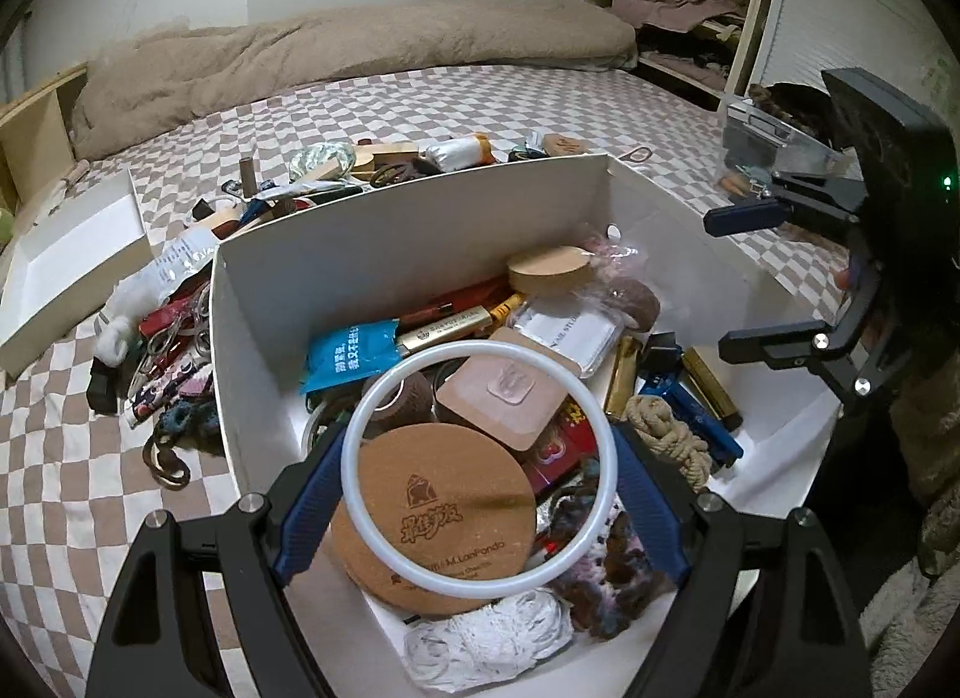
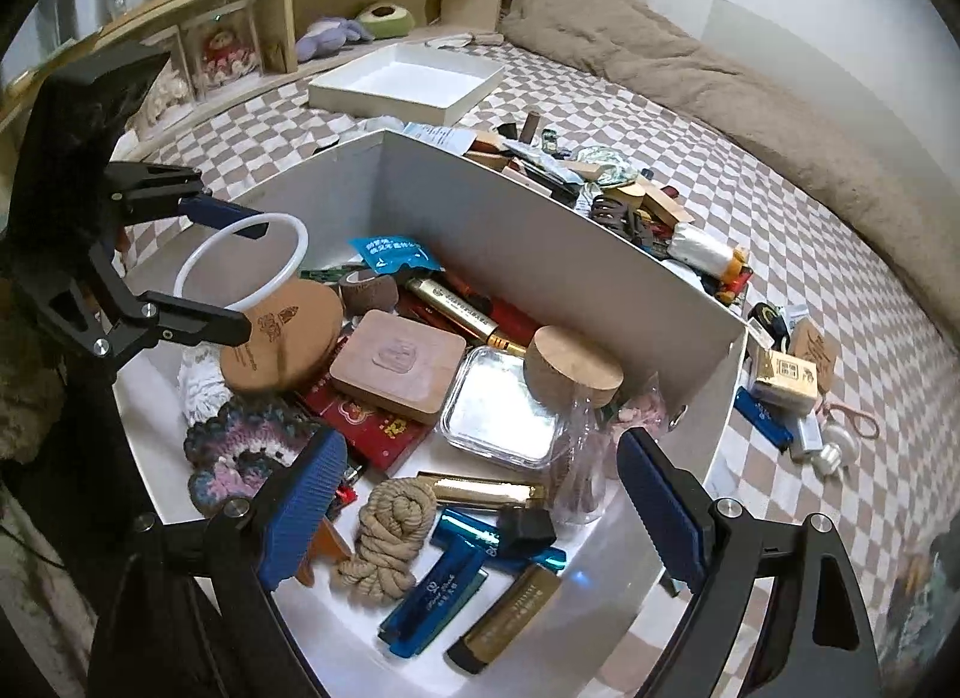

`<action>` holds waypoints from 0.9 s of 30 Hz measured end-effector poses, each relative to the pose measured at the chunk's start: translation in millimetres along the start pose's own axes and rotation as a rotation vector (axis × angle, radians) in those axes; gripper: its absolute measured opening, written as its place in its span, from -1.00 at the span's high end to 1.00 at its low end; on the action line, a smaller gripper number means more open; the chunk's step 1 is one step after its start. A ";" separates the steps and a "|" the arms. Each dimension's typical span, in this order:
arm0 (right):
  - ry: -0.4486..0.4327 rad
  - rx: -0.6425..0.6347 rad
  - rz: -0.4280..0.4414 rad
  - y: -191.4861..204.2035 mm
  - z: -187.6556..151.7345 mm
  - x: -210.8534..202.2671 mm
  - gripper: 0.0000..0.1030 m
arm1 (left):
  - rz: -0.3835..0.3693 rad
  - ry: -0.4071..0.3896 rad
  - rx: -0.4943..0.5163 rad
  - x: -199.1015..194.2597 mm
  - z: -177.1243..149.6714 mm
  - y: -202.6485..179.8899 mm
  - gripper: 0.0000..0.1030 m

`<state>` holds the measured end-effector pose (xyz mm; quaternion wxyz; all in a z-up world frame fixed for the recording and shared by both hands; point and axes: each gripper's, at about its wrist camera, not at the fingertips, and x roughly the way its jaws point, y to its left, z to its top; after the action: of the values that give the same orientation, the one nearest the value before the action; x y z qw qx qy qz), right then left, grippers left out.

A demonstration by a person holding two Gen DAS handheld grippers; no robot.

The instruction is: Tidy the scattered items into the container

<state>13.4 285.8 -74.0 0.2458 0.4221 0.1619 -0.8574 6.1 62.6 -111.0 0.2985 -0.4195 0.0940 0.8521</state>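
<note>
A white box (image 1: 420, 230) (image 2: 510, 218) stands on the checked bed, filled with small items: a cork coaster (image 1: 444, 506) (image 2: 282, 332), a rope bundle (image 2: 390, 536), harmonicas and a clear case. My left gripper (image 1: 477, 476) (image 2: 240, 278) holds a white ring (image 1: 372, 410) (image 2: 198, 260) between its blue pads, above the box. My right gripper (image 2: 480, 500) (image 1: 738, 278) is open and empty over the box's near corner.
Scattered items (image 1: 180, 338) (image 2: 630, 206) lie on the bed behind and beside the box. More small things (image 2: 786, 386) lie right of it. A white box lid (image 1: 72, 254) (image 2: 414, 80) lies farther off. A beige duvet (image 1: 336, 50) lines the far side.
</note>
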 end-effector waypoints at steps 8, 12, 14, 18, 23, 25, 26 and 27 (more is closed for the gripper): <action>-0.031 0.104 0.011 -2.5 -13.8 -1.8 -0.78 | 0.014 -0.019 -0.075 -0.7 1.1 9.9 -0.92; -0.034 0.112 0.016 -0.7 -16.2 -2.4 -0.78 | 0.022 -0.018 -0.064 0.0 0.3 7.8 -0.92; -0.036 0.115 0.016 -0.2 -16.5 -2.9 -0.78 | 0.028 -0.021 -0.057 -0.3 0.2 6.6 -0.92; -0.039 0.126 0.010 -0.7 -16.7 -4.1 -0.78 | 0.034 -0.025 -0.054 -1.4 -0.3 5.6 -0.92; -0.041 0.136 0.001 1.0 -17.2 -4.2 -0.78 | 0.034 -0.032 -0.057 -2.8 0.2 6.4 -0.92; -0.047 0.142 -0.001 1.7 -17.2 -5.2 -0.78 | 0.033 -0.038 -0.058 -4.4 1.3 6.2 -0.92; -0.050 0.146 0.000 2.1 -17.1 -5.7 -0.78 | 0.033 -0.043 -0.059 -5.4 1.6 5.9 -0.92; -0.054 0.149 0.001 2.6 -16.8 -6.3 -0.78 | 0.033 -0.047 -0.060 -6.5 1.9 5.7 -0.92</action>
<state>29.0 293.5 -79.1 0.2183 0.4161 0.0909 -0.8780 4.6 56.0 -105.3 0.2739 -0.4066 0.0683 0.8689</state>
